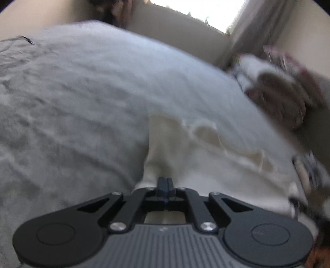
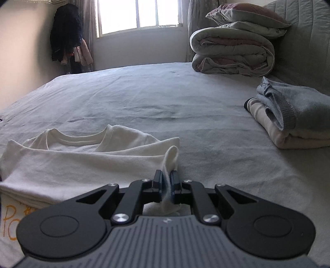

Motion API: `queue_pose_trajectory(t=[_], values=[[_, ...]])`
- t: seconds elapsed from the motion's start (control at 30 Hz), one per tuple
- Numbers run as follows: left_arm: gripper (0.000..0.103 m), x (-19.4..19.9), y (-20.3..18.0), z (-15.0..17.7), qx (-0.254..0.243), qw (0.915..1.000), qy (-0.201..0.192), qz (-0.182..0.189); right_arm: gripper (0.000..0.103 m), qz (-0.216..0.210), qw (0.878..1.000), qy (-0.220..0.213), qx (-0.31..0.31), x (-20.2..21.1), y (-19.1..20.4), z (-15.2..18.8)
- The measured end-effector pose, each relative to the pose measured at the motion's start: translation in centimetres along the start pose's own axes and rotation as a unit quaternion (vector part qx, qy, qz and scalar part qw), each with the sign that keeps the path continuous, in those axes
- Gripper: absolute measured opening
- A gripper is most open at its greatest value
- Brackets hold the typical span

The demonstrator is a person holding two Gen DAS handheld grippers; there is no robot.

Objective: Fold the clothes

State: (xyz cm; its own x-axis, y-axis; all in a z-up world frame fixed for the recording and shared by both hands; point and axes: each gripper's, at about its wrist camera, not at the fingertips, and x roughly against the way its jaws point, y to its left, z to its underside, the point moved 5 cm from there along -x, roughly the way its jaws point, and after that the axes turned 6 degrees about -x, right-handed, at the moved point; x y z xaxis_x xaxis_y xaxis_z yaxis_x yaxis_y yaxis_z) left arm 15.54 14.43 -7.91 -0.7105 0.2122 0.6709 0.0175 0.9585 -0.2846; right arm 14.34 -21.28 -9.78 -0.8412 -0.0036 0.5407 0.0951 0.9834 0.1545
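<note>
On the bed [image 2: 185, 99], toward its near edge and left of the middle as seen by the right wrist camera, a white T-shirt [image 2: 82, 160] is laid flat, collar facing the far edge by the window [image 2: 138, 14]. Orange lettering is seen on the shirt at the lower left of that view; it cannot be read in full.

Right claw [image 2: 166, 181]: clenched on a small fold of the white T-shirt. The pinched cloth is seen standing up as a loop just ahead of the fingertips and hanging down behind them between the linkage arms. The bulk of the shirt is spread to the left of and ahead of this claw, touching it at the grip.

Left claw [image 1: 165, 183]: fingers are seen pressed together with no gap. The view is blurred; the white T-shirt [image 1: 185, 148] lies directly ahead of and under the tips, but whether cloth is caught between them cannot be told. The grey bed sheet [image 1: 72, 92] fills the left of that view.

Other items noted: a folded stack of clothes [image 2: 292, 115], grey over beige, near the right edge of the bed, well apart from the shirt. A rolled quilt [image 2: 233, 53] with a pillow [image 2: 247, 14] on top is set at the far right corner. Dark garments [image 2: 66, 35] are hung in the room corner beside the window.
</note>
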Motion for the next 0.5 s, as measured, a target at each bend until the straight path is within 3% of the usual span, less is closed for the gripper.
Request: queue_pose_trajectory(t=[0.2,0.3,0.43,0.5], values=[[0.003,1.0,-0.5,0.4,-0.042,0.9952,0.086,0.022,0.023,-0.011,1.000,0.006,-0.012,0.1,-0.3,-0.1],[0.011,1.9,0.2,-1.0,-0.026,0.9974,0.062,0.027,0.040,-0.015,1.000,0.004,-0.017,0.3,-0.6,-0.4],[0.046,2.1,1.7,-3.2,0.036,0.9985,0.023,0.035,0.040,-0.028,0.999,-0.005,-0.037,0.6,-1.0,-1.2],[0.047,0.6,2.5,-4.4,0.059,0.9977,0.016,0.029,0.040,-0.037,0.998,-0.019,-0.044,1.2,-1.0,-1.9]])
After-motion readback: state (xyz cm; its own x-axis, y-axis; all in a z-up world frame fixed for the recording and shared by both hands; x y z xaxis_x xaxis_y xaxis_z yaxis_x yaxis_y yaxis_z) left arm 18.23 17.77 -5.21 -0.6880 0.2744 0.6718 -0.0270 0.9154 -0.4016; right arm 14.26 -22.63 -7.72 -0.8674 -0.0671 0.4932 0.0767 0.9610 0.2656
